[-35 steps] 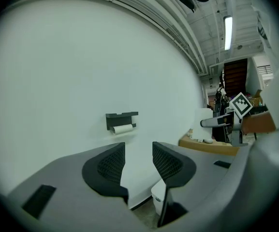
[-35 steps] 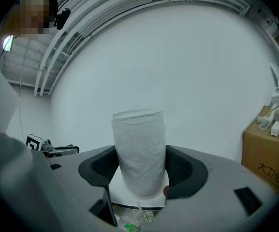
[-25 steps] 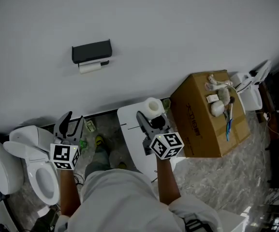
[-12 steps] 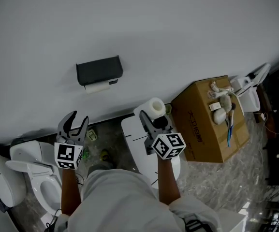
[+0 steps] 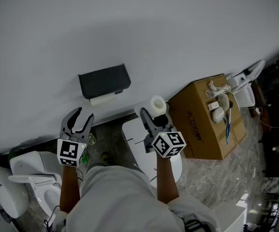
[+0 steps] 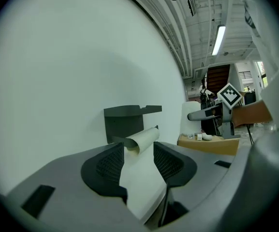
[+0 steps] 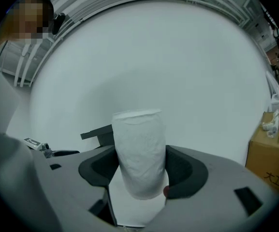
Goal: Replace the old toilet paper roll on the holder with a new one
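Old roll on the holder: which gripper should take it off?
Probably the left gripper. Its empty jaws, just opening wider, face the old roll; the right gripper is shut on the new roll.

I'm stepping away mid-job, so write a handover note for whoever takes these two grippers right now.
Left gripper: nothing between its jaws, which have just been opening; it points at the wall holder, short of it.
Right gripper: jaws shut on the new roll, held upright.
Old roll: on the holder, under its shelf.
Done: new roll in hand.
Left: pull the old roll off, fit the new one.
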Demonstrator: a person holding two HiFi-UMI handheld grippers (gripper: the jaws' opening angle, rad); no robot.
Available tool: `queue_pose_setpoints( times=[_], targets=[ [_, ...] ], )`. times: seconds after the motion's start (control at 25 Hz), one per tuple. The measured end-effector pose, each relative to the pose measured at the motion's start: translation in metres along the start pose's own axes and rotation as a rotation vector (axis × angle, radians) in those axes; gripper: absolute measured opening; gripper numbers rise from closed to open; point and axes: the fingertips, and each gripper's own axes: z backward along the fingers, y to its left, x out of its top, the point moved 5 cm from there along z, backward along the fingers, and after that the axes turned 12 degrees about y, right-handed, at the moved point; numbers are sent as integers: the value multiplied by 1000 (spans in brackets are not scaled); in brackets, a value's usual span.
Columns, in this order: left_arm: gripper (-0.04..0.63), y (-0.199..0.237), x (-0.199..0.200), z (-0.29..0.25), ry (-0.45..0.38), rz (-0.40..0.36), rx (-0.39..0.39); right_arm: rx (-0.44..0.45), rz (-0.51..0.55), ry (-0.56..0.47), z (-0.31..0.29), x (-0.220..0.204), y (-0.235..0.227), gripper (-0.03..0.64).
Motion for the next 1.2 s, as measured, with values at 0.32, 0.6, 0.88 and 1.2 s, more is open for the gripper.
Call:
queue_pose_setpoints(
  times=[0.32,0.6,0.88,1.2],
  targets=[
    [193,-3,4,-14,7,-107,-44,-36,-57,-34,1,-5,-1,296],
    [193,-10,10,-16,32,-176,-14,-45,-77,-45,10,-4,-8,296],
    [193,-37,14,-28,139,-456,101,-4,-95,-44,3,-3,-21,296],
    [193,-48,27,-48,231,-675,218,57,-114,-66,-7,8,-38,296]
  ],
)
